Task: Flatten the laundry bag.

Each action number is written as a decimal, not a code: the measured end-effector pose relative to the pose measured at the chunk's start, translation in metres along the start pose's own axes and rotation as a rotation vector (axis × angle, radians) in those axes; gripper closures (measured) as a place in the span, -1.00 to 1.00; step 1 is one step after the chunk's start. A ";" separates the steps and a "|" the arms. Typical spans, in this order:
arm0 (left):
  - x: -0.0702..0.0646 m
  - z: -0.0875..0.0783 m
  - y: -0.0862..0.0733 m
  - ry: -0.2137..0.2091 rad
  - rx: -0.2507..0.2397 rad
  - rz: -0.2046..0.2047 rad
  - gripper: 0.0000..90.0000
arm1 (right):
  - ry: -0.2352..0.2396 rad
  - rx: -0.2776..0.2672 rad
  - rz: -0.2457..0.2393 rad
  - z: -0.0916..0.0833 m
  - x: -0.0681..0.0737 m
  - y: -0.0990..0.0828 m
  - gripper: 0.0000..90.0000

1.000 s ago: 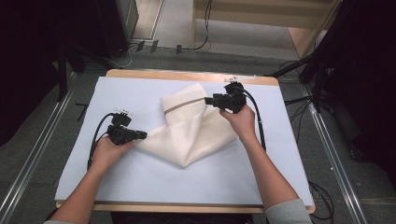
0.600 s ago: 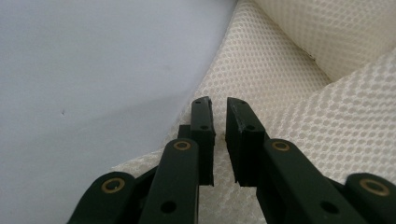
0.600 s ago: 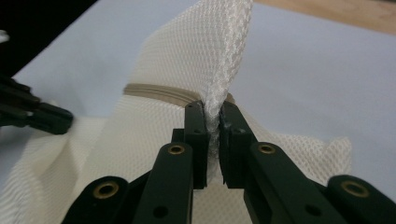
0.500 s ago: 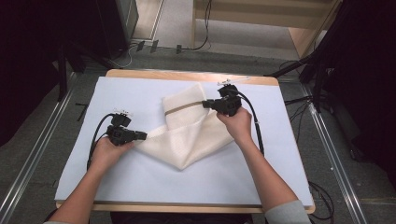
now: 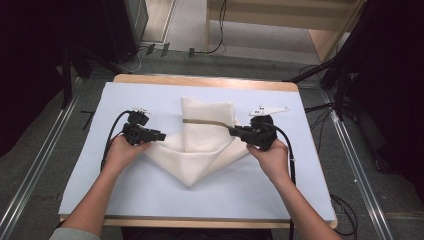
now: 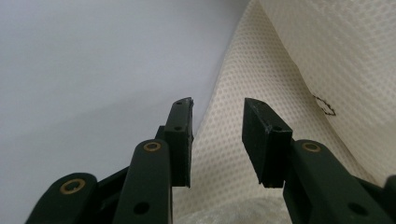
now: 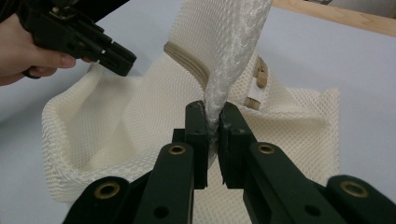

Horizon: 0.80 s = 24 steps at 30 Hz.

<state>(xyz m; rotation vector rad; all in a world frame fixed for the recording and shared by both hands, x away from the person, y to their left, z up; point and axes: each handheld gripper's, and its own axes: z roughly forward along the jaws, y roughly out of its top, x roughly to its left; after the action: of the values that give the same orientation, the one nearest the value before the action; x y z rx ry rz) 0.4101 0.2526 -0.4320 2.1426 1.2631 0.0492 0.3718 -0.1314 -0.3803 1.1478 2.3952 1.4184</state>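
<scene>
While right gripper (image 7: 213, 140) pinches mesh bag (image 7: 140, 121), left gripper (image 6: 217, 140) jaws gape beside it.

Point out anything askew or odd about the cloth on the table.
The cream mesh cloth lies crooked on the blue mat, folded into an uneven point toward the person, tan trim slanting across it. The right tool pinches a bunched edge; the left tool, jaws just opening, stands over another edge, gripping nothing. No damage visible.
</scene>
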 end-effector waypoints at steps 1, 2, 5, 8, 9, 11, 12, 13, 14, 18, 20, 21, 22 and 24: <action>-0.001 0.009 0.004 0.000 0.027 0.017 0.43 | -0.001 -0.004 0.007 0.000 0.000 -0.004 0.90; -0.001 0.009 0.004 0.000 0.027 0.017 0.43 | -0.004 0.000 0.009 0.000 0.000 -0.005 0.89; -0.003 0.020 0.006 0.002 0.068 0.051 0.40 | -0.013 0.000 0.011 0.000 -0.001 -0.008 0.89; -0.004 0.024 0.007 -0.007 0.055 0.046 0.44 | -0.018 -0.004 0.017 0.000 -0.002 -0.012 0.89; -0.003 0.025 0.007 -0.011 0.050 0.034 0.44 | -0.018 -0.004 0.017 0.000 -0.002 -0.012 0.89; -0.005 0.027 0.007 -0.004 0.045 0.048 0.63 | -0.018 -0.006 0.017 0.000 -0.003 -0.012 0.89; -0.006 0.028 0.006 -0.008 0.047 0.064 0.91 | -0.020 -0.008 0.019 0.001 -0.003 -0.013 0.89; -0.008 0.029 0.006 -0.019 0.053 0.072 0.96 | -0.020 -0.008 0.019 0.001 -0.003 -0.013 0.89; -0.009 0.029 0.006 -0.016 0.058 0.076 0.96 | -0.019 -0.009 0.022 0.001 -0.003 -0.013 0.89; -0.003 0.021 0.008 -0.033 0.038 0.033 1.00 | -0.019 -0.018 0.018 0.001 -0.005 -0.012 0.89; 0.004 0.012 0.008 -0.029 -0.007 -0.016 1.00 | -0.022 -0.037 0.020 -0.004 -0.006 -0.011 0.89; 0.011 0.003 0.008 -0.009 -0.038 -0.042 1.00 | -0.022 -0.042 0.022 -0.005 -0.006 -0.010 0.89; 0.015 -0.002 0.007 -0.007 -0.054 -0.065 1.00 | -0.020 -0.050 0.021 -0.007 -0.006 -0.010 0.89; 0.024 -0.011 0.005 0.008 -0.085 -0.105 1.00 | -0.022 -0.059 0.014 -0.010 -0.004 -0.008 0.89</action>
<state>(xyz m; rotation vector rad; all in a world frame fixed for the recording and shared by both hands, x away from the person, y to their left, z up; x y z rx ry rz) 0.4229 0.2756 -0.4272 2.0034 1.3517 0.0656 0.3658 -0.1430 -0.3821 1.1616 2.3188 1.4630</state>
